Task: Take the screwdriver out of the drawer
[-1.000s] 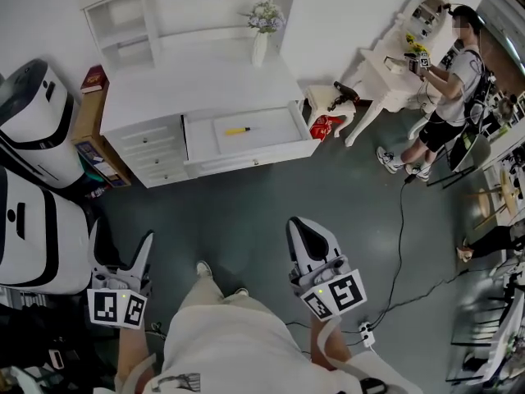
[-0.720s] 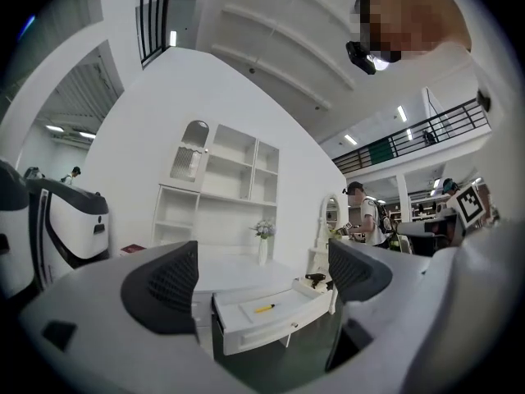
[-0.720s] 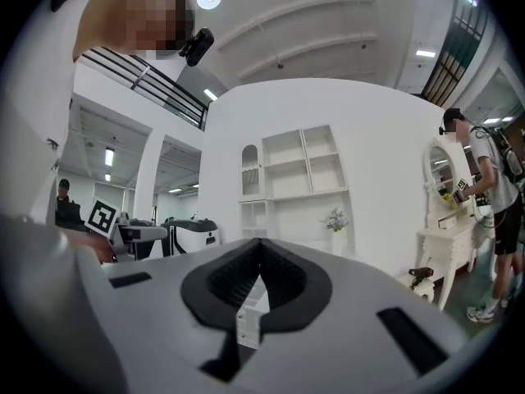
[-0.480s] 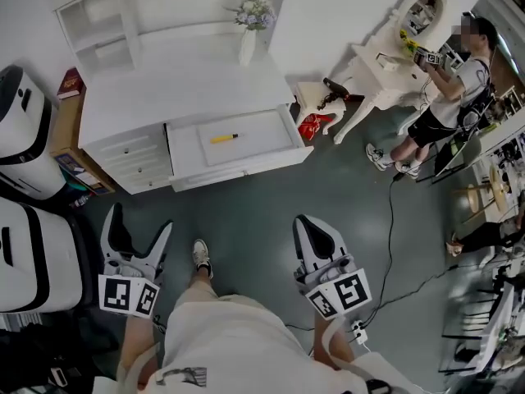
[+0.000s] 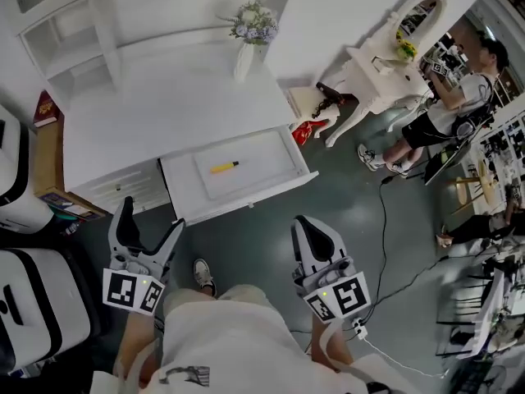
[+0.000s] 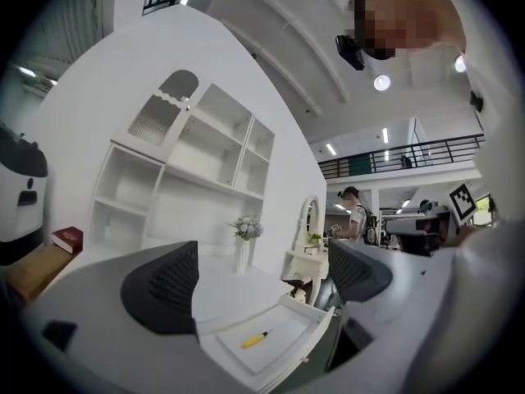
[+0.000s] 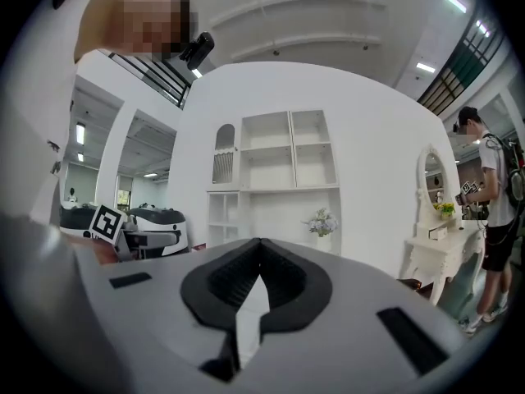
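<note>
1. My left gripper (image 5: pixel 151 217) hangs low over the grey floor. Its jaws are spread wide with nothing between them, and its own view shows the two dark pads well apart.
2. My right gripper (image 5: pixel 307 223) sits off to the right of it. Its pads are pressed together at the tips and grip nothing.
3. Between the two grippers and a little behind the jaws, a shoe (image 5: pixel 203 276) rests on the floor. Behind the right jaws lies a power strip (image 5: pixel 359 331), and its cable (image 5: pixel 384 236) runs off ahead and to the right of them.
4. Just ahead of the left jaws is the front wall of the open drawer (image 5: pixel 246 201), pulled out from the white desk (image 5: pixel 164 105). The left gripper view frames the drawer in the gap between its jaws.
5. The screwdriver (image 5: pixel 224 167), with a yellow handle, lies flat on the drawer bottom. It is ahead and slightly right of the left jaws, and ahead and left of the right jaws. Only the drawer's front wall stands between either pair of jaws and it.
6. Left of the left jaws stand bulky white-and-black machines (image 5: pixel 33 310). Farther ahead on that side, a red book (image 5: pixel 43 105) lies on a low wooden stand.
7. Beyond the drawer, a vase of flowers (image 5: pixel 246 39) stands at the back of the desk top, with white shelves (image 5: pixel 74 23) behind it.
8. Far ahead and right of the right jaws, a red thing (image 5: pixel 303 130) lies on the floor. Beside it is a white dressing table (image 5: pixel 373 64) with an oval mirror, and a person (image 5: pixel 451 105) stands at the table.
</note>
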Demonstrator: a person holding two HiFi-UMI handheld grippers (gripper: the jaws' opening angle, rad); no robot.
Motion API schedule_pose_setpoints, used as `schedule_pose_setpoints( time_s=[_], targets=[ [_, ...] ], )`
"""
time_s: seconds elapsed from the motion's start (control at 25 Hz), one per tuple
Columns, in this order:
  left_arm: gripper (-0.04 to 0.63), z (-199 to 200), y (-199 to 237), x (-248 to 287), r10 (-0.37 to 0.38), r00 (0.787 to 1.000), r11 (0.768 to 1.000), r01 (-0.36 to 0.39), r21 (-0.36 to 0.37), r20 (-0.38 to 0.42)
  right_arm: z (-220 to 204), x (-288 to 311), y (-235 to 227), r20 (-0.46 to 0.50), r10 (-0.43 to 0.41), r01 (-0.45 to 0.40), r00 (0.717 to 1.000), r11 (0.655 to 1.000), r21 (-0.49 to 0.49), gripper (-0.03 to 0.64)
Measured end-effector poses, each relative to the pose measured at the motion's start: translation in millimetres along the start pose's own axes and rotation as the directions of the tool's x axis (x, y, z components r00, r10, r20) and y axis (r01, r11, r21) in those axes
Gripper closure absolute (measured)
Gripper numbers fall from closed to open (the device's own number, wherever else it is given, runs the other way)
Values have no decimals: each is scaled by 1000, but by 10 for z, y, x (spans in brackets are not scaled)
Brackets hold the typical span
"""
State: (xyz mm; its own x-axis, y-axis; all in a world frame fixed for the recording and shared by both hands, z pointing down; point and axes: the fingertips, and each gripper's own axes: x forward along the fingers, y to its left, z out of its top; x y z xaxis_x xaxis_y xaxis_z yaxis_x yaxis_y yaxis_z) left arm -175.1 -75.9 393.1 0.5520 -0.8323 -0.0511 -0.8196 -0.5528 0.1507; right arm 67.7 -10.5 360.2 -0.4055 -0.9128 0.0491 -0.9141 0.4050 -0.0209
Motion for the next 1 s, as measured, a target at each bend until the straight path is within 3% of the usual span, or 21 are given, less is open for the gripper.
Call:
schedule_pose_setpoints(
  time_s=[0.16, 0.48, 0.76, 1.0],
  targets=[
    [117, -107, 210, 390, -75, 997, 996, 74, -53, -12, -11, 256, -92, -4, -61, 61, 998, 998, -8, 609],
    [117, -224, 64, 1001, -181, 982, 980, 175, -94, -56, 107, 380, -483, -12, -156, 156, 988, 988, -9, 609],
    [117, -316, -28, 1449, -182, 981, 981, 176, -86, -69, 74, 553, -894, 5, -148, 148, 989, 989, 4, 609],
    [117, -466, -97, 1711, -167, 978, 985, 161, -56, -124, 108, 779, -1226, 21, -103, 103, 994, 995, 11, 609]
  ],
)
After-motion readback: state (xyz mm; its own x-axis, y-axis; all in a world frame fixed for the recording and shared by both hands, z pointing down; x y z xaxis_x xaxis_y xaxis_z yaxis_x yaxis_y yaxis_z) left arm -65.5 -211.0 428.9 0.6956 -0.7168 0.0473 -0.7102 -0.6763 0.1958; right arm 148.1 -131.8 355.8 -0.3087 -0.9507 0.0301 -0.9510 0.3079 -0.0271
